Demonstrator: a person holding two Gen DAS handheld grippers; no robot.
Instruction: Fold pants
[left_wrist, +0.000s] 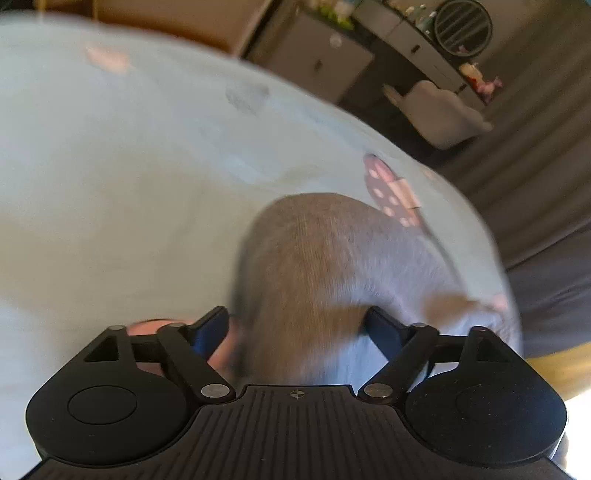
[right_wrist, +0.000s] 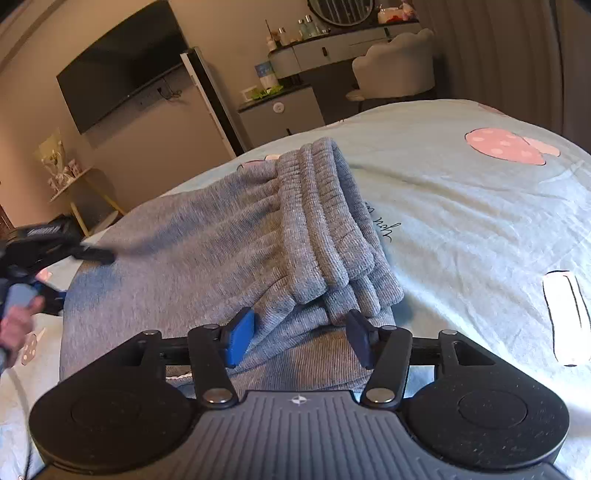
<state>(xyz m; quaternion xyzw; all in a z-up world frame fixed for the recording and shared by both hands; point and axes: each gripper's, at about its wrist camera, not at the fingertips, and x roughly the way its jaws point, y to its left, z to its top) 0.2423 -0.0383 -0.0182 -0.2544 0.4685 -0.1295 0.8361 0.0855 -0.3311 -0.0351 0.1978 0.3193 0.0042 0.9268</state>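
Pants (right_wrist: 229, 251): grey, folded, lying on the light blue bedsheet (right_wrist: 461, 221); ribbed cuffs stacked on top.
Right gripper (right_wrist: 299, 338): jaws apart, astride the cuff ends, pads clear of the cloth.
Left gripper (left_wrist: 295, 325): jaws wide; blurred grey cloth between, pads not pressing.

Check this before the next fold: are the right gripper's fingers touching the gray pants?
Cannot tell. In the right wrist view the right gripper is open over the gray pants, but no contact or gap shows at either finger.

Black cursive writing on the bedsheet (right_wrist: 461, 206), partly hidden by pants (right_wrist: 221, 258), not legible
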